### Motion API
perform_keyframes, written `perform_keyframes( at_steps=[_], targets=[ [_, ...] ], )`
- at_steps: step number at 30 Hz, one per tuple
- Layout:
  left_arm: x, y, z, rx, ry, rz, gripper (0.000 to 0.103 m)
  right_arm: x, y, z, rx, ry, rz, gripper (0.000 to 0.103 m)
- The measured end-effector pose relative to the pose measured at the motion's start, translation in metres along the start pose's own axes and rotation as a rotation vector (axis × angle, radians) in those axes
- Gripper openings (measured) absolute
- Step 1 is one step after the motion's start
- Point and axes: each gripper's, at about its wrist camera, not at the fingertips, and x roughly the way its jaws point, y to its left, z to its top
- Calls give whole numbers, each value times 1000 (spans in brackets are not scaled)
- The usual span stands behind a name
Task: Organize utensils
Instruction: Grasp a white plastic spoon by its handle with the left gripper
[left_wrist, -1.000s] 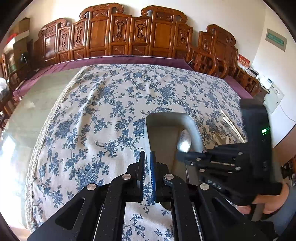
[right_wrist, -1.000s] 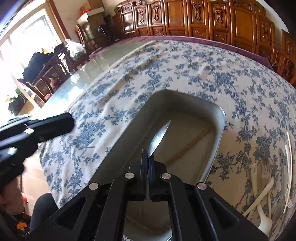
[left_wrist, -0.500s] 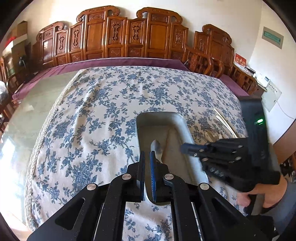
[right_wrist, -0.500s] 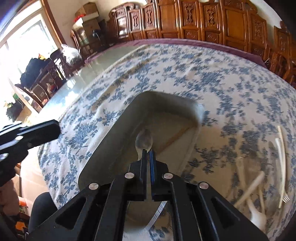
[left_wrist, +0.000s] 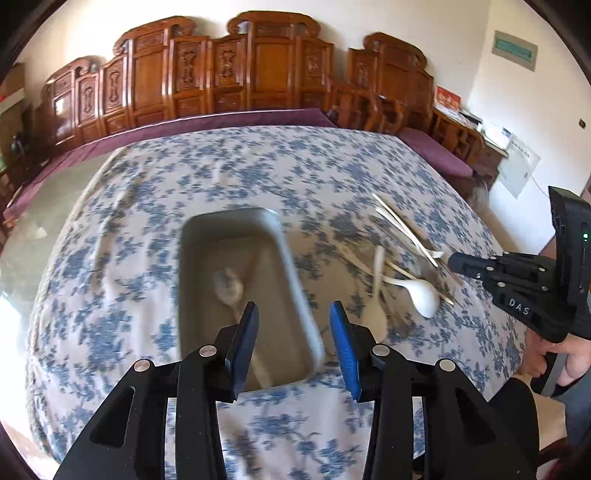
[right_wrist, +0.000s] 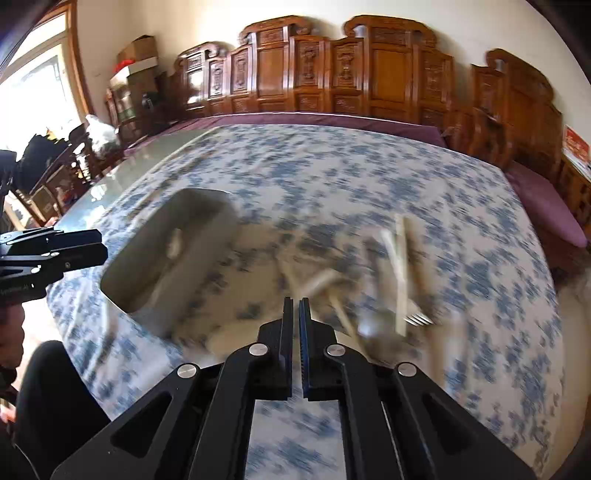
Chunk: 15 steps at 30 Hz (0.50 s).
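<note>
Tray: a grey oblong tray (left_wrist: 299, 295) sits on the flowered cloth (left_wrist: 147, 206), just ahead of the left tongs (left_wrist: 293, 325); in the right wrist view it lies off to the left (right_wrist: 207, 206).
Inside the tray: a metal spoon (left_wrist: 229, 288) and a thin stick beside it, both plain only in the left wrist view (the right wrist view shows a pale smear there).
Loose pile: on the cloth to the right of the tray, apart from it, lie a white spoon (left_wrist: 421, 291), pale chopsticks (left_wrist: 402, 225) and other blurred pieces. The right wrist view adds the tines of a metal fork (right_wrist: 417, 319), hard to pick out in the other.
Left tongs: jaws opening, blue pads apart, nothing pressed between them; the tray's near right corner shows in the gap.
Right tongs (right_wrist: 295, 306): jaws nearly together, nothing held, over the cloth just short of the pile; seen from the side in the left view (left_wrist: 454, 260), with the hand (left_wrist: 572, 362) on the grip.
Bench: cloth-covered, with carved wooden chairs (right_wrist: 369, 74) along its far side.
</note>
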Motion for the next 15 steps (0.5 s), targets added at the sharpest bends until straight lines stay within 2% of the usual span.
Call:
perform_keyframes(
  at_steps=[3, 4, 6, 11, 15],
  targets=[
    [12, -19, 1, 25, 18, -9, 38, -8, -21, -17, 24, -10, -17, 6],
    [16, -23, 1, 32, 23, -10, 38, -10, -26, -22, 32, -14, -18, 9],
    [25, -34, 4, 50, 37, -15, 38, -10, -31, -28, 40, -19, -17, 14],
    [57, -63, 11, 87, 89, -40, 38, -3, -42, -39, 44, -7, -21, 16],
    [84, -79, 15, 106, 129, -47, 27, 1, -51, -43, 72, 0, 2, 25]
  ],
)
